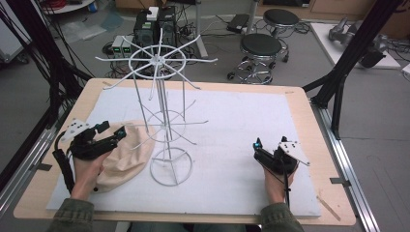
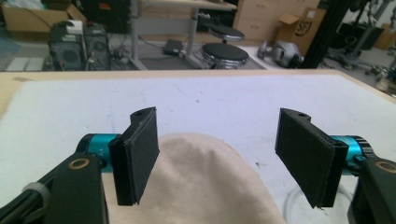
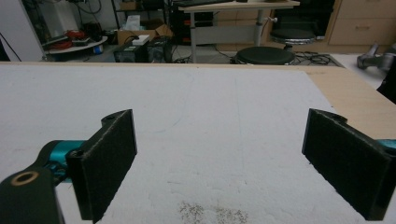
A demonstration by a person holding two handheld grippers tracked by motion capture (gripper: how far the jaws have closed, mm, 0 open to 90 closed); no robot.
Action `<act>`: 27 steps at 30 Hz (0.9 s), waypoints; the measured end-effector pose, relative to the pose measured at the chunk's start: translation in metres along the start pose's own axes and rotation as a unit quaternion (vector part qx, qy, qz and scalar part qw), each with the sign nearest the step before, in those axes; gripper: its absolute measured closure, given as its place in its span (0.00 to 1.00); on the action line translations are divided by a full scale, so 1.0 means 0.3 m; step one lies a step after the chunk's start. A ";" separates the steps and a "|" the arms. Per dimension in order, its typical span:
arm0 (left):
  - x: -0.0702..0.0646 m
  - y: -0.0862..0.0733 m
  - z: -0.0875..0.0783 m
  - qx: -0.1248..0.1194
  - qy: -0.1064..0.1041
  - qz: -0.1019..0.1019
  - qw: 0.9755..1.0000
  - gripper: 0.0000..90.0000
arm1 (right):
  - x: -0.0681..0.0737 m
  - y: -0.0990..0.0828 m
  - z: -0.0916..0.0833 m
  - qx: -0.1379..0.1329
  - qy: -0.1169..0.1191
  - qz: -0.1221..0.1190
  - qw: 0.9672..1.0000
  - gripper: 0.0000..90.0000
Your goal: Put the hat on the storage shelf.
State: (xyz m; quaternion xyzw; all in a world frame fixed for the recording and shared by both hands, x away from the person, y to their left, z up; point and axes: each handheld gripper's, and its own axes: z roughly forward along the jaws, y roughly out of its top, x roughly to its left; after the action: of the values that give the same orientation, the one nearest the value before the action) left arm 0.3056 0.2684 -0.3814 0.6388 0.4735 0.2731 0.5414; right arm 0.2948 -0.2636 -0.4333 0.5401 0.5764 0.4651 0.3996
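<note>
white mat (image 1: 251, 145) | left gripper (image 2: 217, 161) jaws wide apart over beige hat (image 2: 201, 186) | right gripper (image 3: 224, 163) wide apart, empty

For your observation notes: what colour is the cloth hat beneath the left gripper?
Beige, a pale cream-tan. The hat shows best in the left gripper view.

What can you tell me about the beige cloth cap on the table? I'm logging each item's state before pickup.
The beige cloth cap looks like soft, unprinted fabric, a rounded dome lying slumped on the white foam mat at the table's left side. Its right edge lies by the white wire rack; whether they touch is unclear. The left gripper hangs over it, jaws open. In the left gripper view the cap sits below and between the jaws.
</note>
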 end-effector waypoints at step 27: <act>-0.071 -0.042 0.150 0.178 -0.040 -0.034 0.983 0.36 | 0.003 0.002 -0.001 -0.002 0.000 -0.003 1.000 0.10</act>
State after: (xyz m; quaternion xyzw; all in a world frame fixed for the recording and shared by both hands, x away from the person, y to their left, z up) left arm 0.3319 0.2294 -0.4016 0.7186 0.5139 0.1403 0.4469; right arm 0.2944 -0.2628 -0.4327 0.5379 0.5772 0.4648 0.4020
